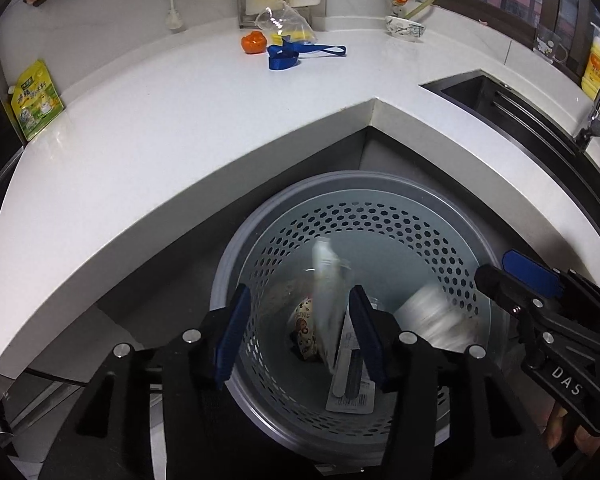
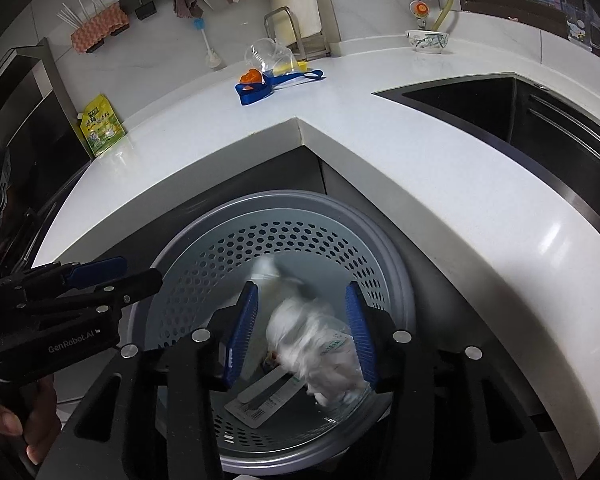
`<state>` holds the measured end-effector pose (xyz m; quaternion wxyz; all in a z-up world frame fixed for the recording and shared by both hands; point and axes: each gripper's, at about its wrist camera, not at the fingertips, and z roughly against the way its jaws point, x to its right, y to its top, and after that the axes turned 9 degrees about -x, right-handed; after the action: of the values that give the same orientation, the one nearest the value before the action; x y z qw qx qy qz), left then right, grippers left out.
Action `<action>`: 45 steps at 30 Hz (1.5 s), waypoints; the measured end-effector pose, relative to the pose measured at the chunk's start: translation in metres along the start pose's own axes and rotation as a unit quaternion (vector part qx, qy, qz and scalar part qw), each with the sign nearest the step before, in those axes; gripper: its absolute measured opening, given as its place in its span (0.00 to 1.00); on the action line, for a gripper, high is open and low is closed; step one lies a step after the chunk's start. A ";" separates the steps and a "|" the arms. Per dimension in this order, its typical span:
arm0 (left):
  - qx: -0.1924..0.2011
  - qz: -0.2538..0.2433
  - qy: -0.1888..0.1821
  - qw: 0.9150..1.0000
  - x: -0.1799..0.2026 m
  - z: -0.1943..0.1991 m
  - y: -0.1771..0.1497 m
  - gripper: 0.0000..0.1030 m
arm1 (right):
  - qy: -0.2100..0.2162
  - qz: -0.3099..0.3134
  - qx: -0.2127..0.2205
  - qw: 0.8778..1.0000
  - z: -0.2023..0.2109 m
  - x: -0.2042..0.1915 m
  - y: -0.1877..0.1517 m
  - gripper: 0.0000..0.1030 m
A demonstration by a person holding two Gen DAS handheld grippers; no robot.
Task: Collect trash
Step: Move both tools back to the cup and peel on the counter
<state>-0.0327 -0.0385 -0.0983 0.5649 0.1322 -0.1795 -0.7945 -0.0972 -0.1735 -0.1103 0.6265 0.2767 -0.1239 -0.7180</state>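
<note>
A blurred white wrapper (image 2: 316, 344) and a blurred packet (image 1: 326, 276) are in mid-air inside the perforated bin (image 1: 380, 216), above a card (image 1: 350, 384) lying at the bottom. The left gripper (image 1: 298, 336) and right gripper (image 2: 302, 336) hang over the bin's mouth, jaws apart, gripping nothing. Behind, the white worktop (image 1: 180, 120) carries a blue strap (image 1: 286, 56) and an orange lump (image 1: 254, 42).
</note>
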 end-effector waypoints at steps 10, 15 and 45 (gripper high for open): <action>0.002 0.010 -0.001 1.000 -0.005 0.002 0.000 0.56 | 0.004 -0.001 0.007 1.000 0.007 0.000 0.000 0.43; 0.005 0.010 0.001 1.000 -0.006 0.005 -0.001 0.56 | 0.005 -0.001 0.010 1.000 0.009 0.000 0.000 0.43; 0.088 0.067 0.012 0.994 -0.062 0.042 0.072 0.77 | 0.009 0.032 0.060 0.998 0.033 -0.017 0.078 0.49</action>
<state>0.0310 0.0041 -0.0290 0.6051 0.1782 -0.2502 -0.7345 -0.0494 -0.1768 -0.0385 0.6328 0.3161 -0.1699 -0.6861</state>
